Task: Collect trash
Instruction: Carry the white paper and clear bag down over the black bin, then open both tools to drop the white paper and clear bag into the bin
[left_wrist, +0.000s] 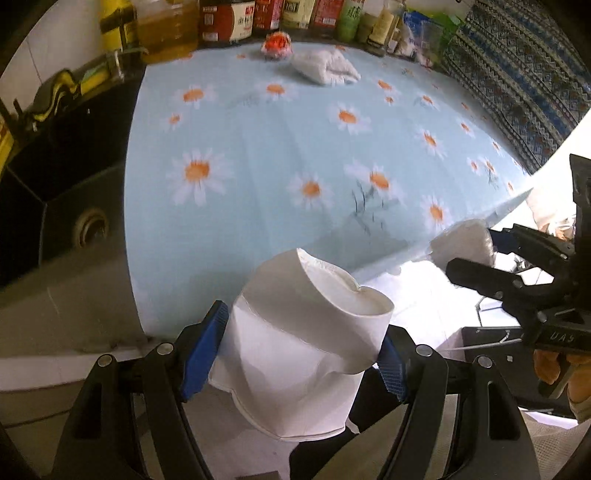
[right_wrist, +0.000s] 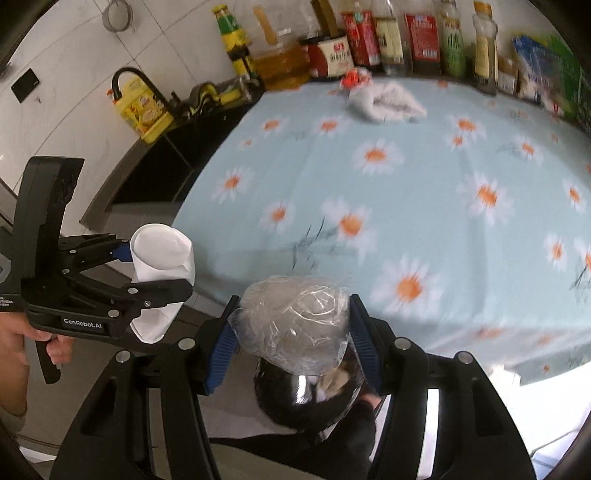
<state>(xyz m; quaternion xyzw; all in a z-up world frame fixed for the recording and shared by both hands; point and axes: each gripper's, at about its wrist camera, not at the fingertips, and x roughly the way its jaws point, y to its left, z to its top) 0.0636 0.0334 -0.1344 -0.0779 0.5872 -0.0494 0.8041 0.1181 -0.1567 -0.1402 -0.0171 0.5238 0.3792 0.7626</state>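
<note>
Left tool (left_wrist: 303, 354) clamps a light, crushable paper cup (left_wrist: 306, 354) mid-body; right tool (right_wrist: 291, 343) clamps a soft, slippery plastic wrap (right_wrist: 295, 325) sidewise.

L gripper (left_wrist: 303, 354) clamped on paper cup (left_wrist: 306, 354), R gripper (right_wrist: 293, 339) on plastic bag (right_wrist: 295, 325).

The right wrist view shows white lettering reading "GenRobot.AI" on the black body of the left gripper (right_wrist: 159, 291), at about nine o'clock. The left wrist view shows pale embossed letters on the right gripper (left_wrist: 469, 254) body at three o'clock, seemingly "UAS", inverted and unclear. Labels on the bottles (right_wrist: 421, 37) at twelve o'clock carry print too blurred to read.
</note>
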